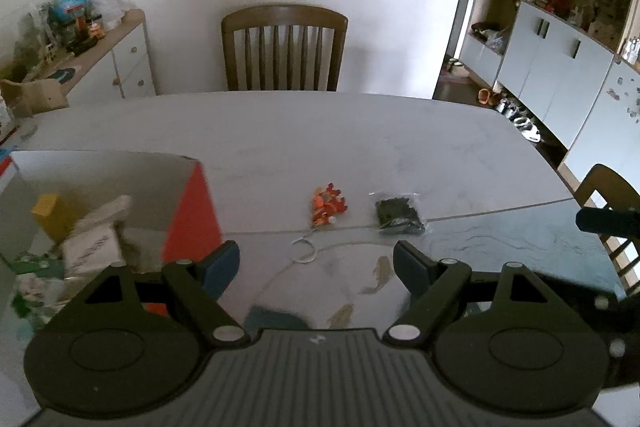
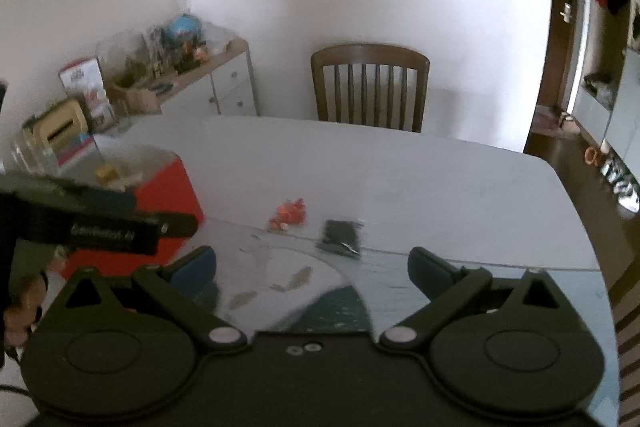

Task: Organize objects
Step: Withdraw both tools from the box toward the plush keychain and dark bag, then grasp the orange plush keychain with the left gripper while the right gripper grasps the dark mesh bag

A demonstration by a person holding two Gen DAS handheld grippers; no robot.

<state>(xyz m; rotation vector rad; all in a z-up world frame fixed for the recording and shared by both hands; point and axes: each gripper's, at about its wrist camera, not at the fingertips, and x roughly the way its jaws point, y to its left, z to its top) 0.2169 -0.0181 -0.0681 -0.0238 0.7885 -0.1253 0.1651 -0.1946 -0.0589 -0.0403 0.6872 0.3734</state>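
A red-orange keychain charm (image 1: 329, 205) with a white ring lies on the table, and a small dark packet (image 1: 398, 213) sits just right of it. My left gripper (image 1: 316, 261) hovers open in front of both, nothing between its blue pads. On the left stands a red and white box (image 1: 192, 211) with several items inside. In the right wrist view the charm (image 2: 289, 214) and the packet (image 2: 340, 233) lie ahead of my right gripper (image 2: 312, 269), which is wide open and holds nothing. The box (image 2: 168, 199) is to its left, partly hidden by the left gripper's body (image 2: 100, 223).
The pale table (image 1: 320, 139) carries a printed mat (image 1: 500, 239) at its near right. A wooden chair (image 1: 284, 47) stands at the far side, another chair (image 1: 612, 195) at the right edge. A cluttered sideboard (image 1: 80, 47) is at the left and cabinets (image 1: 560, 59) at the right.
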